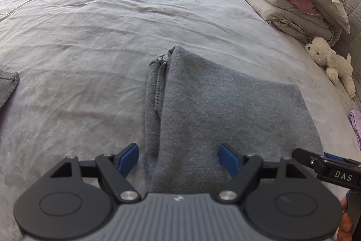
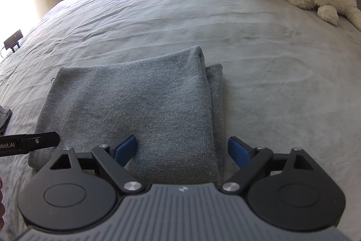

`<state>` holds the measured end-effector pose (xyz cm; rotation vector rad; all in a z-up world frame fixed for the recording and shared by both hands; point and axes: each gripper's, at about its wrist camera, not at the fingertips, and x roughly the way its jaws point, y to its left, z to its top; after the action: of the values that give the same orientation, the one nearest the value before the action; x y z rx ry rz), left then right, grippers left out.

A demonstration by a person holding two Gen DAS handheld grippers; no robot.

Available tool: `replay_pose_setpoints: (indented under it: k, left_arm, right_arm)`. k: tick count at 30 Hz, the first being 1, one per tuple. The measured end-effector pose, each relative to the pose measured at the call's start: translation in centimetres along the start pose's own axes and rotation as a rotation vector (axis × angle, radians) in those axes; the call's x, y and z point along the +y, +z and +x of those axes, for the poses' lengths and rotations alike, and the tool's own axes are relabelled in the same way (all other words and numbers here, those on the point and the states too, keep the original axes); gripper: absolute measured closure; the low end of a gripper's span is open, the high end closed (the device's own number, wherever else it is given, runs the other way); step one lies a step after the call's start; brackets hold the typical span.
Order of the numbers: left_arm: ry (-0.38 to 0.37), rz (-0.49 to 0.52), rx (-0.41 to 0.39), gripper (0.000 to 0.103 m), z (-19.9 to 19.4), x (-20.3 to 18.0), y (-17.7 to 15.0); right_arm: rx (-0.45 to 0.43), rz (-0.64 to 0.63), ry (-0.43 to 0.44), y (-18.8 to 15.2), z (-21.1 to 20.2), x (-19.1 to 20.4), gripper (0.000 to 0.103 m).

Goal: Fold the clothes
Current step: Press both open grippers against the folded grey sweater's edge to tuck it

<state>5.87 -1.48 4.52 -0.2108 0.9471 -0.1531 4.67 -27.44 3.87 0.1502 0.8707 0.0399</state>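
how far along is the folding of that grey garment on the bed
Mostly done, it seems: the grey garment lies folded into a layered rectangle on the bed. Nothing is in hand; the left gripper and right gripper are both open over its near edge. Possibly left: tidying the uneven layers along its left side, plus another grey piece at the far left, barely in view.
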Motion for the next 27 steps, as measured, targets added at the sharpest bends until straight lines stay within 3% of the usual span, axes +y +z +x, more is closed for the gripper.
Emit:
replay_pose_setpoints:
  k: [15,27]
  left_arm:
    - [0.009,-0.033,0.005,0.023,0.0,0.8,0.4]
    - [0.012,-0.050,0.007,0.023,0.1,1.2,0.7]
  right_arm:
    - [-0.031,0.005,-0.051,0.3,-0.6,-0.7,0.013]
    - [-0.016,0.028,-0.042,0.3,-0.4,-0.8,0.013]
